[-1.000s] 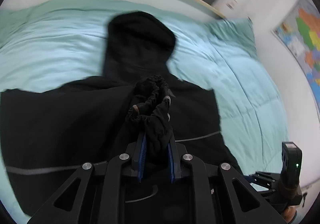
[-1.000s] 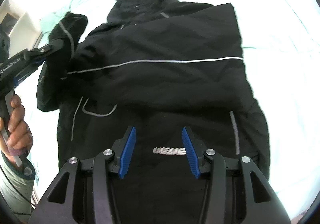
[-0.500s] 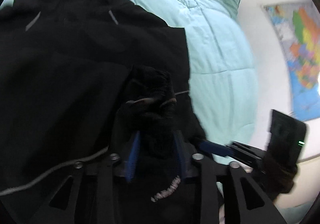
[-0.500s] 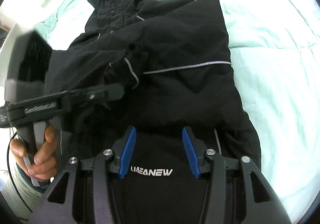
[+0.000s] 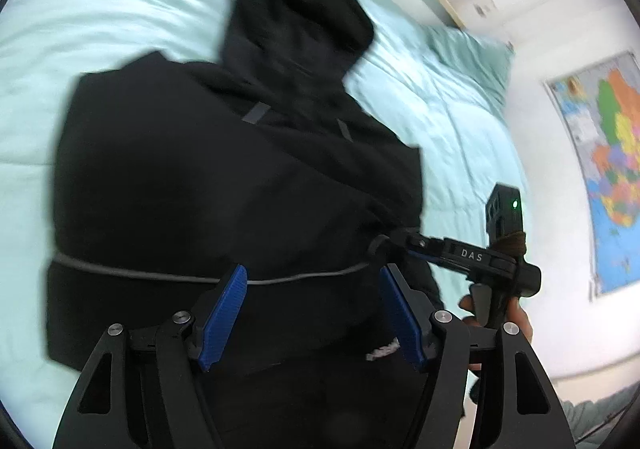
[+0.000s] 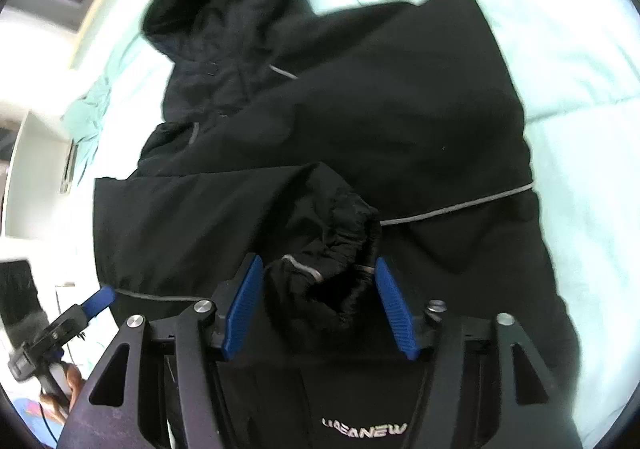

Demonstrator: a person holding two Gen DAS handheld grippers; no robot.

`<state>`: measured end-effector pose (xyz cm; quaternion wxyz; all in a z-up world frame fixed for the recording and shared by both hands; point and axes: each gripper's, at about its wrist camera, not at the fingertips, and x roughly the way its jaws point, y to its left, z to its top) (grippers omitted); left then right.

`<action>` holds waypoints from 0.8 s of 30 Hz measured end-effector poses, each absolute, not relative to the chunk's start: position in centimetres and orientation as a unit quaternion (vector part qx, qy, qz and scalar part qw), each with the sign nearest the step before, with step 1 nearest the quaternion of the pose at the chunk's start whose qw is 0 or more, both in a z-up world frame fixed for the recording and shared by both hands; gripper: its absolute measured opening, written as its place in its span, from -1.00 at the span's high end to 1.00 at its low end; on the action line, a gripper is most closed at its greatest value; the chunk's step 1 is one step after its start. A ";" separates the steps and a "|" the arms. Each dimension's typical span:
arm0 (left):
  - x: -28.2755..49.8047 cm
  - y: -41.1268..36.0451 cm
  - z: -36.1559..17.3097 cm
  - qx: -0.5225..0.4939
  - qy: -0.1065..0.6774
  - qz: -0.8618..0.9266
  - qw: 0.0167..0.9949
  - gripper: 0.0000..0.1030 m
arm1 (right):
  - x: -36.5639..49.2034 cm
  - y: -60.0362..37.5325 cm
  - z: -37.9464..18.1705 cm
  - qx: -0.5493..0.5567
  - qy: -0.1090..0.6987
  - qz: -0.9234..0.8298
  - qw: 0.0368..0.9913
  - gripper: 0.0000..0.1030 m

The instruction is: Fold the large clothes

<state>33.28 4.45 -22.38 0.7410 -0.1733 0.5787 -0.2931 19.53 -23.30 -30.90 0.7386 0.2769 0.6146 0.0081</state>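
1 black hooded jacket (image 5: pixel 240 185) lies flat on 1 pale green bed cover (image 5: pixel 100 21), directly ahead of and below both of my grippers, its hood (image 5: pixel 296 21) at the far end from me. 2 sleeves are folded across the body. The elastic cuff (image 6: pixel 344 233) of 1 sleeve sits just ahead of my right gripper (image 6: pixel 318 301), between its 2 blue pads (image 6: pixel 244 305) but not pressed by either, as far as I can tell; those jaws have just been opening and stand about half apart, holding nothing. My left gripper (image 5: pixel 312 313) has also just been opening: its 2 blue pads (image 5: pixel 224 313) stand well apart with only the jacket's body beneath them, nothing gripped. 1 grey piping line (image 5: pixel 132 275) crosses the jacket just beyond the left fingertips. 1 white brand print (image 6: pixel 364 429) shows on the fabric close under my right gripper. 1 pillow (image 5: pixel 468 53) lies beyond the hood to my right. 1 coloured map (image 5: pixel 604 169) hangs on the wall further right.
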 end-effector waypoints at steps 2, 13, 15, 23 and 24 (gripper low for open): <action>33.4 6.2 -22.3 -0.180 0.571 -0.273 0.753 -0.37 | 20.1 -22.4 -30.3 0.251 0.616 0.025 0.746 0.35; 35.5 10.4 -21.3 -0.209 0.538 -0.231 0.783 -0.37 | 19.9 -25.2 -22.4 0.150 0.582 0.031 0.799 0.52; 35.3 10.0 -21.4 -0.205 0.541 -0.228 0.783 -0.37 | 19.4 -25.1 -24.9 0.175 0.595 0.028 0.784 0.03; 35.1 9.4 -22.1 -0.197 0.553 -0.221 0.779 -0.37 | 19.1 -23.0 -33.9 0.307 0.636 0.056 0.706 0.01; 35.1 9.5 -22.1 -0.196 0.553 -0.220 0.779 -0.37 | 19.4 -22.6 -34.3 0.315 0.634 0.060 0.704 0.01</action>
